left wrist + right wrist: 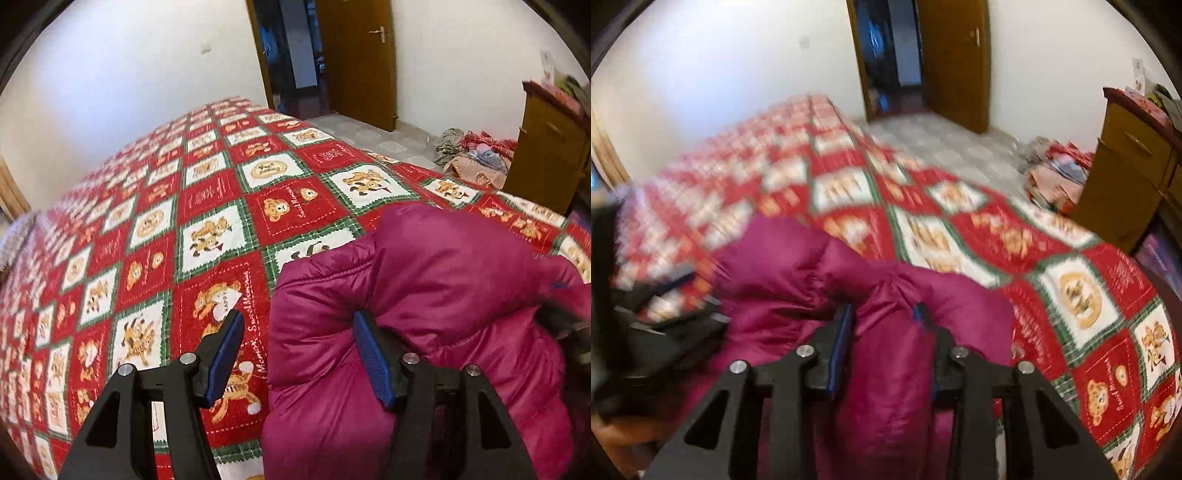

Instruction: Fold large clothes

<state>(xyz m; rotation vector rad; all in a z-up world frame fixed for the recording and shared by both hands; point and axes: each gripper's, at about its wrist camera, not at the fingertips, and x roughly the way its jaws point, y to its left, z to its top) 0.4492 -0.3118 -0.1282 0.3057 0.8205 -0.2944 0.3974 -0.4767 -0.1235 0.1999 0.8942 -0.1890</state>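
Observation:
A magenta puffer jacket lies bunched on a red, white and green bear-patterned bedspread. My left gripper is open; the jacket's edge bulges between its jaws, against the right finger. My right gripper is shut on a thick fold of the jacket. The left gripper shows as a dark blur at the left edge of the right wrist view.
The bedspread covers the bed. A pile of clothes lies on the tiled floor beside a wooden cabinet. An open wooden door is at the back. White walls stand behind the bed.

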